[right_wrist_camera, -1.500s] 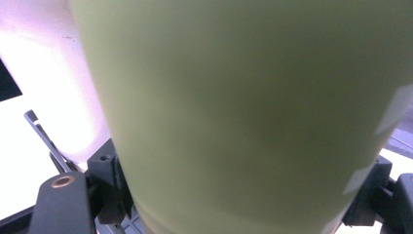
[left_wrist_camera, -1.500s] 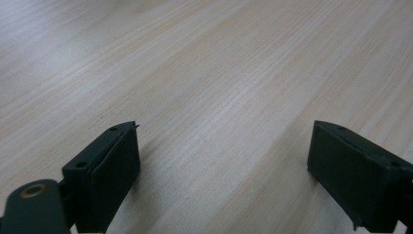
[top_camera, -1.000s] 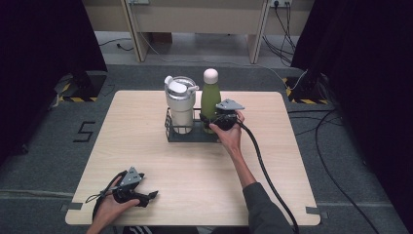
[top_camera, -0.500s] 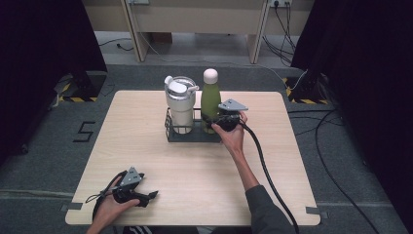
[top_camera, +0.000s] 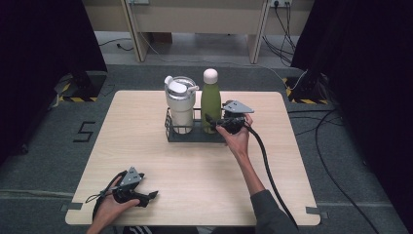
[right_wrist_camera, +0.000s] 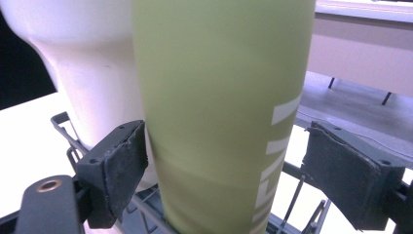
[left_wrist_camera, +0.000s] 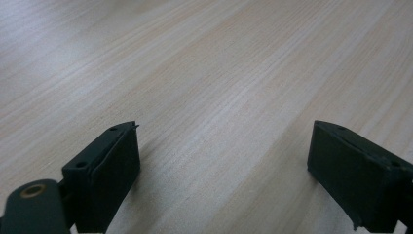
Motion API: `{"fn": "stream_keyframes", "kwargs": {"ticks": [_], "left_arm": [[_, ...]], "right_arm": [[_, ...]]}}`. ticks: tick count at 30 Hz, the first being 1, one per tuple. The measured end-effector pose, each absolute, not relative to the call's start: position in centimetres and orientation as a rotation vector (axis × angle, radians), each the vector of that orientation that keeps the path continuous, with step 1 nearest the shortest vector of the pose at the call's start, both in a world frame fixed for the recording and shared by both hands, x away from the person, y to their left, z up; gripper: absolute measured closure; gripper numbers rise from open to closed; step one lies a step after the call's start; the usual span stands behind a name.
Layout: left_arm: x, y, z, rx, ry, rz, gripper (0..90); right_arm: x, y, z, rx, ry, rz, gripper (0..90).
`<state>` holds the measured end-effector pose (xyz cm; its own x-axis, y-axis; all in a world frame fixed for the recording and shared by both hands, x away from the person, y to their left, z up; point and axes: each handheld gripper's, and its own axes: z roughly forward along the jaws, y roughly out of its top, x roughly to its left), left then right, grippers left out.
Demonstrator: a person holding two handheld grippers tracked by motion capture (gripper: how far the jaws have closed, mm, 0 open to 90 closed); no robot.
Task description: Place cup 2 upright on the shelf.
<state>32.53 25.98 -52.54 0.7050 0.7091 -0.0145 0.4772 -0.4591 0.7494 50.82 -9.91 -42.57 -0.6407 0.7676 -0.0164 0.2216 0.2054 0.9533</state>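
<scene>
A white tumbler [top_camera: 180, 104] with a lidded top stands upright in the left part of a black wire rack [top_camera: 171, 131], which sits on the far middle of a light wooden table [top_camera: 146, 161]. The table stands on a grey floor [top_camera: 44, 146] marked with a black numeral 5 [top_camera: 85, 131], with yellow-black hazard tape [top_camera: 73, 99] at the left and cables [top_camera: 336, 126] at the right. Black curtains [top_camera: 44, 48] flank both sides, and pale furniture legs [top_camera: 134, 29] stand beyond.
</scene>
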Motion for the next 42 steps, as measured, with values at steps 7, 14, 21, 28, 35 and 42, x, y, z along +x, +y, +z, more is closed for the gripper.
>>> {"fn": "stream_keyframes", "kwargs": {"ticks": [7,14,21,28,35,42], "left_arm": [[32.5,26.0,-52.5,2.143,0.901,0.387,11.1],[32.5,26.0,-52.5,2.144,0.900,0.387,11.1],[32.5,26.0,-52.5,2.144,0.900,0.387,11.1],[32.5,26.0,-52.5,2.145,0.900,0.389,11.1],[32.5,26.0,-52.5,2.145,0.900,0.389,11.1],[32.5,26.0,-52.5,2.144,0.900,0.389,11.1]], "right_arm": [[49.8,-10.8,-42.5,0.911,1.988,1.455,16.2],[48.6,-11.3,-42.1,0.905,1.986,1.457,15.9],[48.0,-11.9,-42.2,0.919,1.981,1.456,15.8],[47.2,-12.8,-42.5,0.938,1.968,1.442,15.7],[46.5,-13.7,-42.9,0.953,1.966,1.445,15.8],[45.5,-14.2,-43.1,0.944,1.970,1.456,15.8]]}}
